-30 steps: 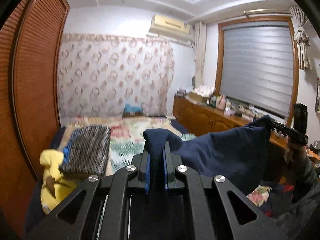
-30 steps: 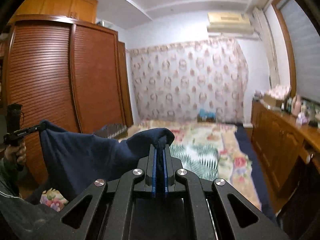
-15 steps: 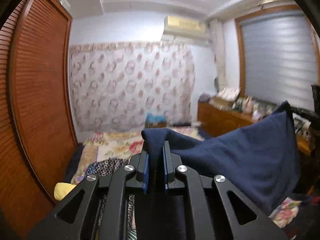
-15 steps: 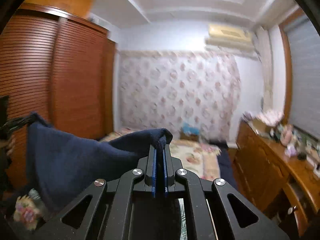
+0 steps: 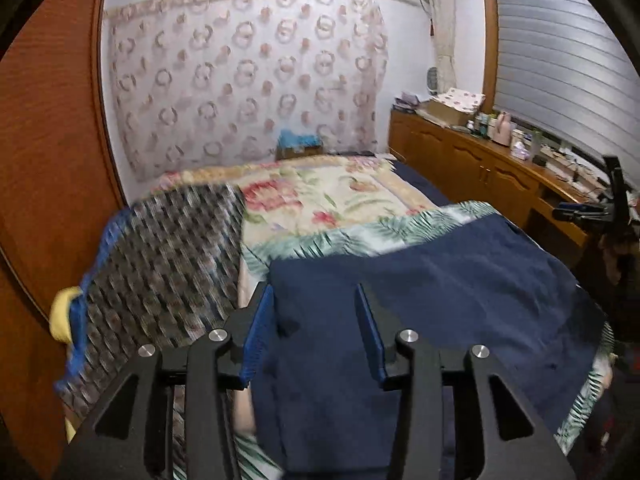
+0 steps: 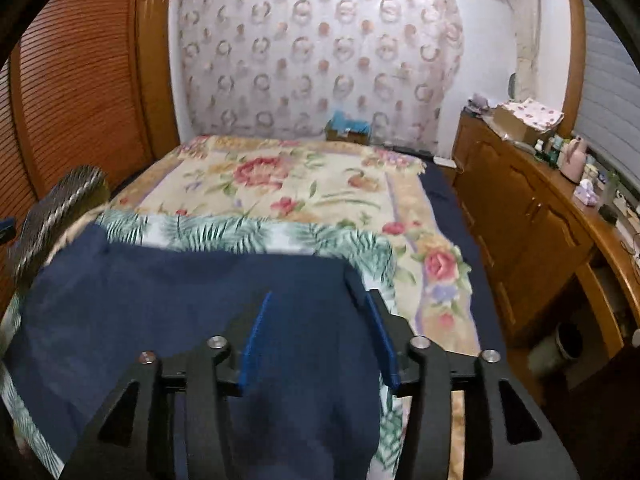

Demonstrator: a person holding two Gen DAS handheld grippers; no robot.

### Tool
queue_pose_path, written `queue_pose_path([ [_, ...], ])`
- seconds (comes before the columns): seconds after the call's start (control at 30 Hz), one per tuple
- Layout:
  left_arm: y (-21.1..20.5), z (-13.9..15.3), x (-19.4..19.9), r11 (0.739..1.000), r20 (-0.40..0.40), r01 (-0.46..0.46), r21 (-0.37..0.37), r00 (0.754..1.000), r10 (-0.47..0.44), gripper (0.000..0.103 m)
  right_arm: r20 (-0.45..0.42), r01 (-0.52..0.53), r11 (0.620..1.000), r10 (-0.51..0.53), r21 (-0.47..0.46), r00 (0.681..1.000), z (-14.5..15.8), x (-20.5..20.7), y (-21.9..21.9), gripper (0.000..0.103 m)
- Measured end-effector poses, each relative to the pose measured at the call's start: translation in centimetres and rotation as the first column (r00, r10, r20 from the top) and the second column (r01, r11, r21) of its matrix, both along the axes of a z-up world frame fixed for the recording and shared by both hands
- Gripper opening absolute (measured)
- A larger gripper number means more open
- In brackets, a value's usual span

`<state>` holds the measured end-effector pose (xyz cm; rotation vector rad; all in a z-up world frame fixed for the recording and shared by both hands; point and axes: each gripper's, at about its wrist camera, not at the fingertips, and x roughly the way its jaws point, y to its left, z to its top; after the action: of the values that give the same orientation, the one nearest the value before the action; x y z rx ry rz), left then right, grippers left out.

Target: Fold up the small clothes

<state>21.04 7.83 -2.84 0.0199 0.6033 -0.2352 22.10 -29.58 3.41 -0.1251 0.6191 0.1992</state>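
Note:
A navy blue garment (image 5: 460, 292) lies spread flat on the near end of the bed; it also shows in the right wrist view (image 6: 180, 308). My left gripper (image 5: 316, 300) is open, its blue-padded fingers either side of the garment's near left corner. My right gripper (image 6: 316, 304) is open over the garment's near right corner. The right gripper also shows at the right edge of the left wrist view (image 5: 580, 212). Neither gripper holds anything.
The bed has a floral cover (image 6: 304, 184) and a palm-leaf sheet (image 6: 240, 232). A checkered folded cloth (image 5: 168, 264) with a yellow item (image 5: 60, 316) lies left of the garment. A wooden sideboard (image 6: 532, 216) with clutter runs along the right. Louvred wardrobe doors (image 6: 80, 80) stand left.
Both grippers held the navy garment up in the air by its corners; they have lowered it onto the bed and opened, letting it go. The garment now lies flat.

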Motion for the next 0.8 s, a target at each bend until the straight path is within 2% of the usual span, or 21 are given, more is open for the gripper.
queue_pose_path([
  [0.1, -1.1, -0.8, -1.0, 1.0, -0.026, 0.027, 0.002, 0.999, -0.027, 0.047, -0.033, -0.018, 0.999, 0.02, 0.04, 0.999, 0.2, -1.2, -2.3, 0.053],
  [0.23, -3.2, -2.9, -2.2, 0.996, -0.066, 0.093, 0.002, 0.994, -0.092, 0.076, -0.055, -0.036, 0.998, 0.039, 0.058, 0.998, 0.9, -2.5, -4.6, 0.053],
  [0.33, -4.5, -4.8, -2.6, 0.992, -0.118, 0.122, 0.007, 0.986, -0.12, 0.077, -0.079, -0.04, 0.996, 0.047, 0.078, 0.996, 0.7, -3.3, -4.7, 0.053],
  [0.6, -6.2, -8.1, -2.3, 0.988, -0.231, 0.151, 0.02, 0.963, -0.142, 0.077, -0.18, 0.016, 0.996, -0.001, 0.083, 0.984, -0.7, -0.3, -5.5, 0.053],
  [0.8, -6.6, -8.8, -2.6, 0.986, -0.243, 0.157, 0.05, 0.96, -0.141, 0.078, -0.204, 0.021, 0.996, -0.002, 0.09, 0.979, -0.5, 1.1, -4.9, 0.053],
])
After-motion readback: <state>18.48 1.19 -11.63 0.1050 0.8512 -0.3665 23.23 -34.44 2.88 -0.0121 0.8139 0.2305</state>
